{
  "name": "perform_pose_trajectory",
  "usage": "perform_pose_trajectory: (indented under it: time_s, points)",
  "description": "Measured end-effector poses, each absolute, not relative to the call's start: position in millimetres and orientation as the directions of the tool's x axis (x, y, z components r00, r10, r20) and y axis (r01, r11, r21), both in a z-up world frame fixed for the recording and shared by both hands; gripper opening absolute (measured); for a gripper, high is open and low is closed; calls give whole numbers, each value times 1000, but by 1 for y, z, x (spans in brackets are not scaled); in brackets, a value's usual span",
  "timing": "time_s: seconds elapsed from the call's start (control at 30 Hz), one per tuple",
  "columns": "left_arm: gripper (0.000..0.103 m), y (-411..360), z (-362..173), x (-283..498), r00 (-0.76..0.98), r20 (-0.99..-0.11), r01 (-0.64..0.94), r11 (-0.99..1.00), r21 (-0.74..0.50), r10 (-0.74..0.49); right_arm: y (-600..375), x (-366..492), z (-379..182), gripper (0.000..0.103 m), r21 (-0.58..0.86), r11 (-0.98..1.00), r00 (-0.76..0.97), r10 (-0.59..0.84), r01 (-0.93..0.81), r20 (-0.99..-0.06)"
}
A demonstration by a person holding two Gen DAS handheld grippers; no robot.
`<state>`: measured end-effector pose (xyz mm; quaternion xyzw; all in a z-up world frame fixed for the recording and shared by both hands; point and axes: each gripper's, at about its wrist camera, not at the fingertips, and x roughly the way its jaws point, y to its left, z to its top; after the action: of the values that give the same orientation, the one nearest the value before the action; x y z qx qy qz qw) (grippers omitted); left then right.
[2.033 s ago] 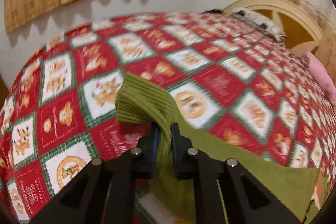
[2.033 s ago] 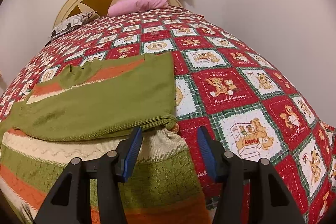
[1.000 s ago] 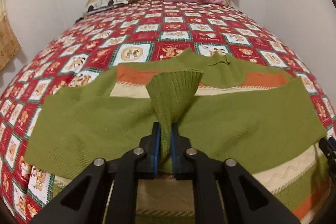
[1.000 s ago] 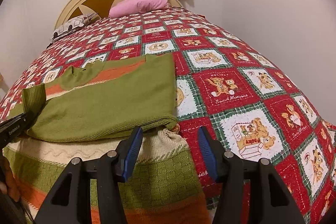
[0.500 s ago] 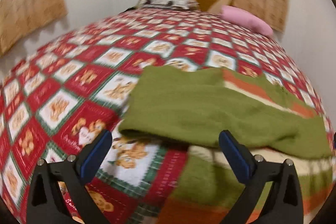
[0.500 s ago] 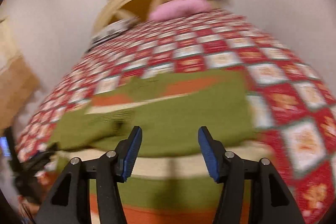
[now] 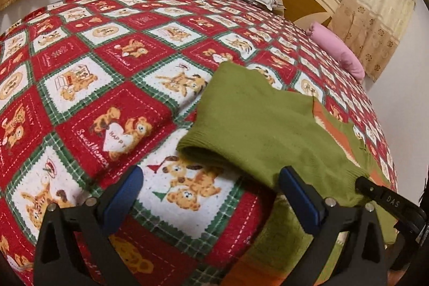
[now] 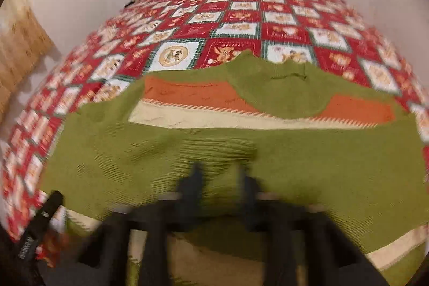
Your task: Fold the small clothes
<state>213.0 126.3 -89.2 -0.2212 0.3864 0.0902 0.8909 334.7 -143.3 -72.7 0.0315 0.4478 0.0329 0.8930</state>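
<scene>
Both claws need separate treatment. Left claw (image 7: 209,195): its blue-padded fingers stand fully apart in the lower half of the left wrist view, with nothing between them but the red, white and green teddy-bear patchwork bedspread (image 7: 112,87); the right pad lies just beside the folded edge of the olive-green knitted sweater with orange and cream bands (image 7: 262,130), without gripping it. Right claw (image 8: 218,178): blurred at lower centre of the right wrist view, its jaws have just been closing and now stand nearly together, with a ridge of green knit bunched between the fingers. Contact cannot be confirmed through the blur, but the narrow gap suggests a pinch on the fabric.

Sweater location: spread across the lower and centre portions of the right wrist view, on the bed, collar toward the headboard, both sleeves laid across the chest.

Step in hand, as judged: sleeves are folded in; the body fold is being set up, the right claw taking a hold at mid-garment.

Next move calls for: the left claw to close on the near left edge of the sweater at matching height, then both claws to lift and carry the fabric over evenly. Uneven grips risk dragging the sleeves out of place.
</scene>
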Motion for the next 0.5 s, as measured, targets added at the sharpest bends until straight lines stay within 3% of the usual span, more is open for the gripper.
perform_pose_trajectory:
  time_s: [0.23, 0.5]
  points:
    - [103, 131, -87, 213, 696, -718, -333, 881, -337, -11, -137, 309, 31, 6, 78, 989, 786, 147, -126, -601]
    - [103, 129, -86, 215, 696, -718, -322, 891, -320, -6, -153, 289, 107, 6, -8, 996, 903, 74, -85, -423]
